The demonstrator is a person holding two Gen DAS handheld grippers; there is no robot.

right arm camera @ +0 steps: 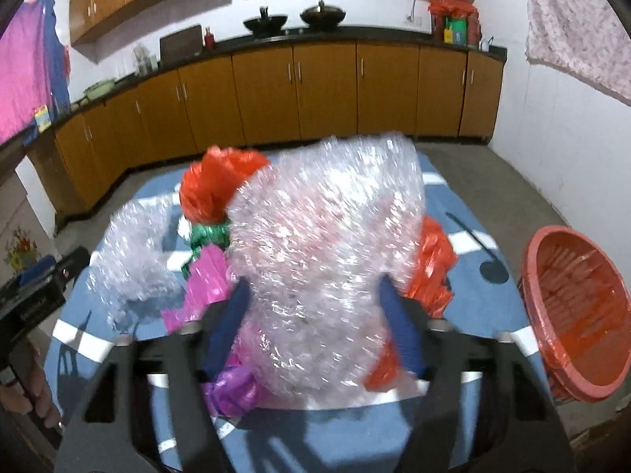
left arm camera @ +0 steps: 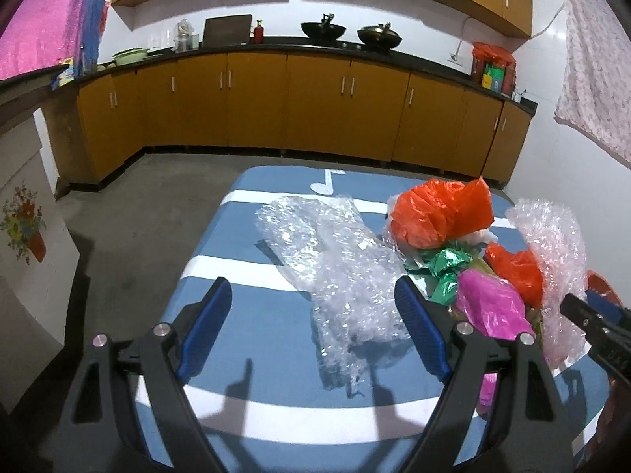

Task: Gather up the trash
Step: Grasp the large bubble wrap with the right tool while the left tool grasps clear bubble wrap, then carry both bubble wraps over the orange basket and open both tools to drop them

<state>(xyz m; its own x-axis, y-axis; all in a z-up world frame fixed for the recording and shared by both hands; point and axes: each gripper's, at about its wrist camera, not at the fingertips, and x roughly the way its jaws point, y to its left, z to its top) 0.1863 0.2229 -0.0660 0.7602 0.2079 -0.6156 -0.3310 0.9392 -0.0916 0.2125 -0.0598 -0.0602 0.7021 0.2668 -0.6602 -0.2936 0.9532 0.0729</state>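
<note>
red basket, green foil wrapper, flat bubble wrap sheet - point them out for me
red basket (right arm camera: 530, 260), right wrist view, on its far rim
green foil wrapper (left arm camera: 447, 272), left wrist view, on its crumpled middle
flat bubble wrap sheet (left arm camera: 335, 260), left wrist view, on its middle

The blurred bubble wrap (right arm camera: 323, 252) hides most of the pink bag (right arm camera: 209, 287) behind it.
</note>
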